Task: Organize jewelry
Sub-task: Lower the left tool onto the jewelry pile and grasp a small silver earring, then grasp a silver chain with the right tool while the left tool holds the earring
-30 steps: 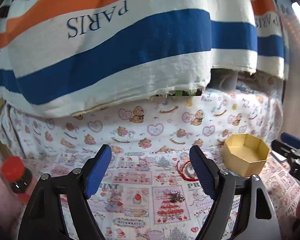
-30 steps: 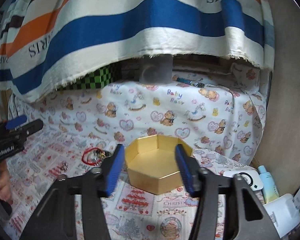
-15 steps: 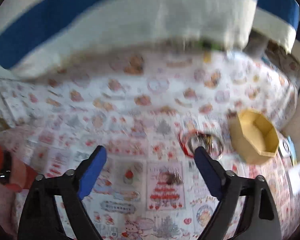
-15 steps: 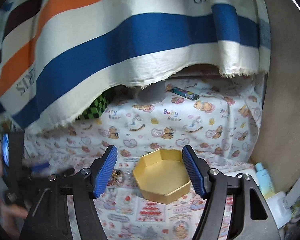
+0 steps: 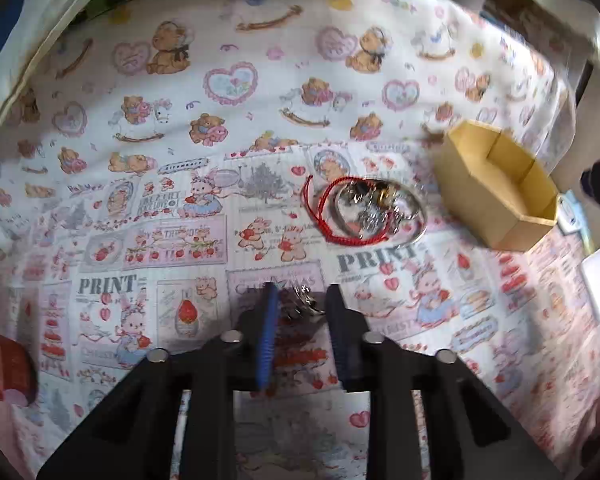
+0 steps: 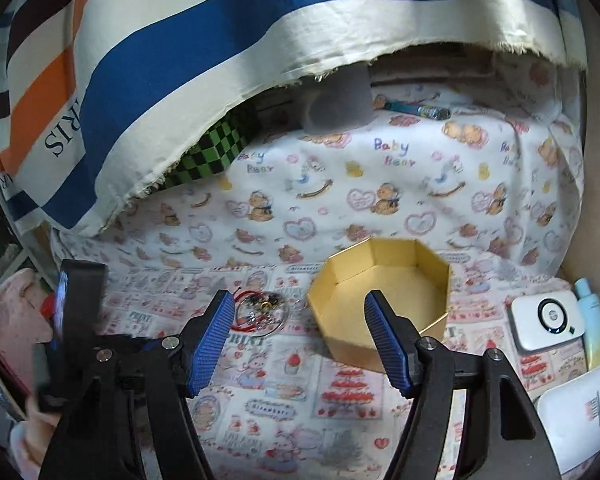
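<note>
A small silver jewelry piece [image 5: 306,302] lies on the printed cloth between the blue pads of my left gripper [image 5: 300,308], whose jaws have narrowed around it; contact is blurred. A red cord bracelet [image 5: 332,210] and silver rings [image 5: 380,208] lie in a pile ahead, left of the empty gold octagonal box [image 5: 496,184]. In the right wrist view the box [image 6: 380,300] sits just beyond my open, empty right gripper [image 6: 304,340], with the pile [image 6: 260,312] at its left.
A striped PARIS cloth [image 6: 180,60] hangs over the back. A white device [image 6: 546,318], a blue tube [image 6: 594,320] and a white case [image 6: 580,416] lie at the right. A red-capped bottle [image 5: 8,364] stands at the left.
My left gripper dropped down and forward to the small silver piece and its jaws narrowed from wide open. My right gripper rose a little, still open over the box.
</note>
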`<state>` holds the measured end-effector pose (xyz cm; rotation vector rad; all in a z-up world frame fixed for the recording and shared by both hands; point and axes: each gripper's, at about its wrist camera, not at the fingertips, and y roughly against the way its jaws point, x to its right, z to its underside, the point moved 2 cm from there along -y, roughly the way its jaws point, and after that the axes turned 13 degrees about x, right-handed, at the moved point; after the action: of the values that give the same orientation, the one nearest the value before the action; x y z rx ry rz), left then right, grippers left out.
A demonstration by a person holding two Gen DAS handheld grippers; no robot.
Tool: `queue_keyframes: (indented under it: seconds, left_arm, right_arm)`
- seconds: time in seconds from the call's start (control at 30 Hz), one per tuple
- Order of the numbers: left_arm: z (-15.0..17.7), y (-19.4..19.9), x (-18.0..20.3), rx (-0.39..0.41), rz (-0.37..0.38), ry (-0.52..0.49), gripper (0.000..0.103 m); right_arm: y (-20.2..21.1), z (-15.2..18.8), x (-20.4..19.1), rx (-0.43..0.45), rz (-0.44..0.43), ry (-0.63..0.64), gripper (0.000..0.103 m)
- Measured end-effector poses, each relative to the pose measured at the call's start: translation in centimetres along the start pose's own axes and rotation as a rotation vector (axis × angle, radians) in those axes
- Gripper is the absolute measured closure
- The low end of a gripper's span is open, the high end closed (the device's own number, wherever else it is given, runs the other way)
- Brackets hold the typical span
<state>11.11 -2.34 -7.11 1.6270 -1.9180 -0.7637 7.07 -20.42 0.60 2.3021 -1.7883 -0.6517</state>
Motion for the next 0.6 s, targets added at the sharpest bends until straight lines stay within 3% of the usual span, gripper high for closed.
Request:
queue_keyframes:
  seconds: [0.13,0.33,0.57,0.6]
  left_arm:
    - [-0.3,1.0,-0.6,0.037,0.003,0.034,0.084]
    - [-1.3,4.1,-2.9,0.219,0.020,0.115,0.084]
    - [-1.8,5.9,-6.0,0.323,-0.014,0.213,0.084]
    - [-1.9,6.0,-6.2,0.336,-0.035,0.216,0.084]
  right_arm:
    - [0.0,0.3,-0.1,0.003,0.013,0.013,0.033]
    - [-1.4,0.9,1.1,-0.106,0.006,-0.037,0.033]
    - [-1.4,1.5,-0.8,-0.137,-0.073,-0.005,0.033]
    - [-1.7,1.7,-1.2,-0.163,-0.074,-0.009,0.038]
